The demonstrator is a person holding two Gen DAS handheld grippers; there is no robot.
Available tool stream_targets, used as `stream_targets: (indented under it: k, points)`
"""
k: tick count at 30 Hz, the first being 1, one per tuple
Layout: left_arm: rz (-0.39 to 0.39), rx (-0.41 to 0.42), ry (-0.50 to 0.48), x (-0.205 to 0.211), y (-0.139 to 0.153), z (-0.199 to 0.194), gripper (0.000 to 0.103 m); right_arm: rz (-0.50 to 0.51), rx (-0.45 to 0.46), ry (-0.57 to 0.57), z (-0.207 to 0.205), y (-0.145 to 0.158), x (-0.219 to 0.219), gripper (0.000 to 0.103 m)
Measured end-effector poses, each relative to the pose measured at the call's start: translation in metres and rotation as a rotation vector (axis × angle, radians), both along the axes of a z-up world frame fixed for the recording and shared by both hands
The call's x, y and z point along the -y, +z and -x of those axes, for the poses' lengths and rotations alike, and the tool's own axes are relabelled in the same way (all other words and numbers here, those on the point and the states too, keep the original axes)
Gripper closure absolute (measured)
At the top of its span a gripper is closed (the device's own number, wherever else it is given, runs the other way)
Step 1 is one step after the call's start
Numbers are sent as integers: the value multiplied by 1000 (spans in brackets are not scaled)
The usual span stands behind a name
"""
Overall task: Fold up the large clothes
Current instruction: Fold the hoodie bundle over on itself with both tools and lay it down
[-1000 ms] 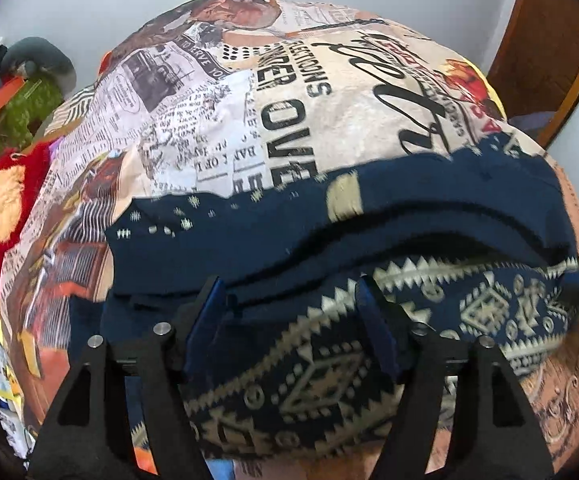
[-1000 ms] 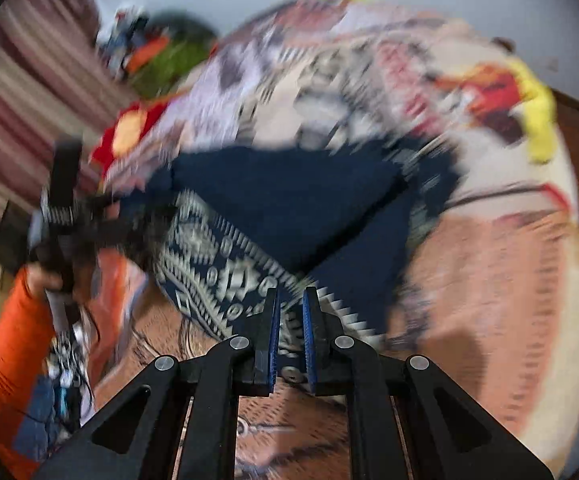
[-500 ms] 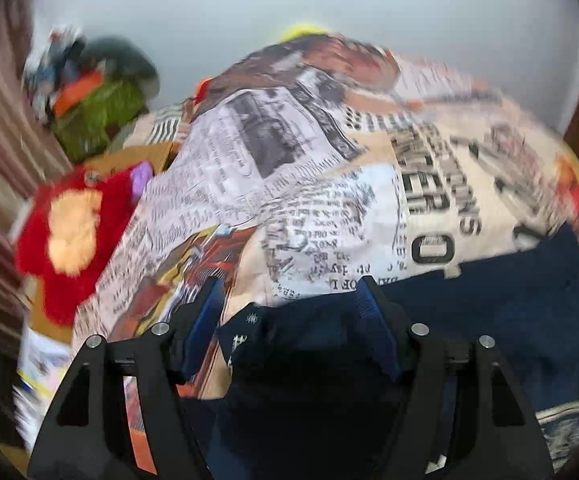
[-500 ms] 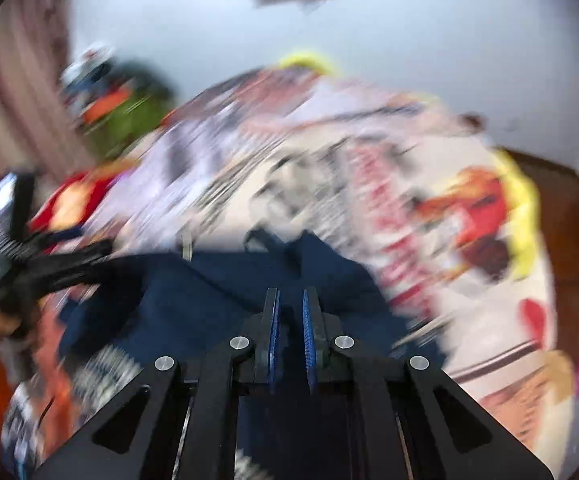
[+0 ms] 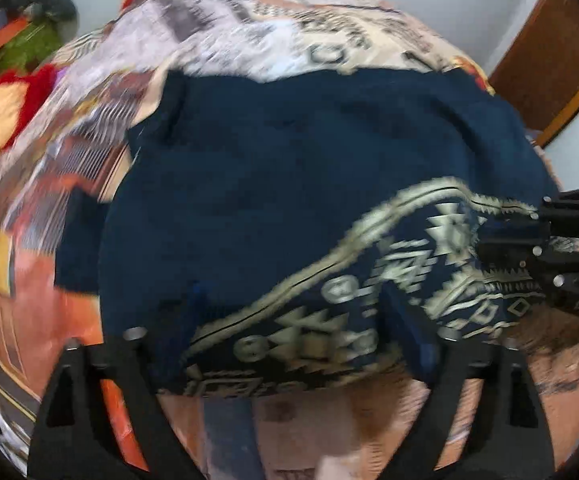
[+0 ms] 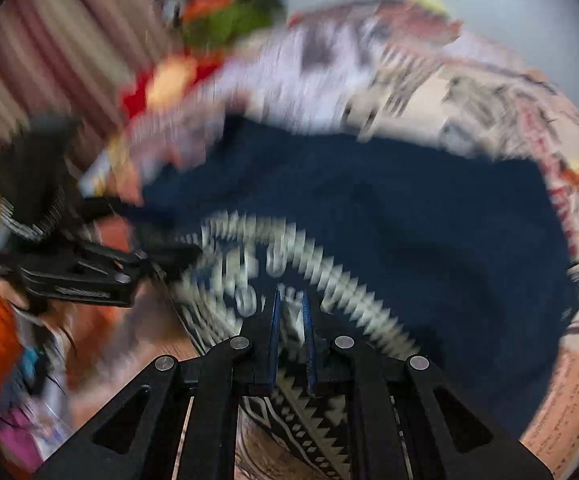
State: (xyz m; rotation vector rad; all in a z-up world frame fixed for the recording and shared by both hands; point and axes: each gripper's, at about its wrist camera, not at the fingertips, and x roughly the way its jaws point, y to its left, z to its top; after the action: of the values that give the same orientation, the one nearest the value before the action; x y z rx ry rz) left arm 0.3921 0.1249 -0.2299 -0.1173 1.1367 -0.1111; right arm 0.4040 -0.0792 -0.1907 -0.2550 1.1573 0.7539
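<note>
Spread again over the bedspread (image 5: pixel 249 32), the navy garment (image 5: pixel 309 184) shows its patterned band — left claw (image 5: pixel 297 320) gaping, right claw (image 6: pixel 289 312) pinching its hem.

I see a matt navy cloth garment (image 5: pixel 289 184) with a woven cream pattern band, lying on a printed cloth bedsheet (image 5: pixel 249 36). My left gripper (image 5: pixel 289 320) and right gripper (image 6: pixel 291 320) look like matt black plastic with bright metal pins. A varnished wooden panel (image 5: pixel 545 64) shines slightly.
</note>
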Motion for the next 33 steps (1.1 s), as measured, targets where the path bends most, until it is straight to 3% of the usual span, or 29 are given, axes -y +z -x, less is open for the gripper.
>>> stream_targets:
  k: [2,3,7,10,15,18,22,28,33]
  points:
    - [41,-9,36,-13,-5,7,7,90,31,51,12,-24,-9,97]
    - [43,-5,53,-17,-5,11,7,84,55,62,17,-26,-7,97]
    - [-195,14,112,-29,-3,26,9,127,63,33,23,-21,9,96]
    - [-320,-32,168,-50,-13,37,17,125,35,0,25,-22,30,97]
    - [-274,-18,207,-67,-4,64,18,79,-7,-61,24,-17,65,96]
    - [-170,36,241,-70,14,84,18,120,-6,-108,23,-10,71,96]
    - [79,77,351,-74,26,94,18,119,19,-131,27,7,61,96]
    - [476,4,485,-70,0,96,18,40,133,-83,35,39,28,96]
    - [616,-49,493,-53,-25,82,18,58,128,8,34,20,-16,96]
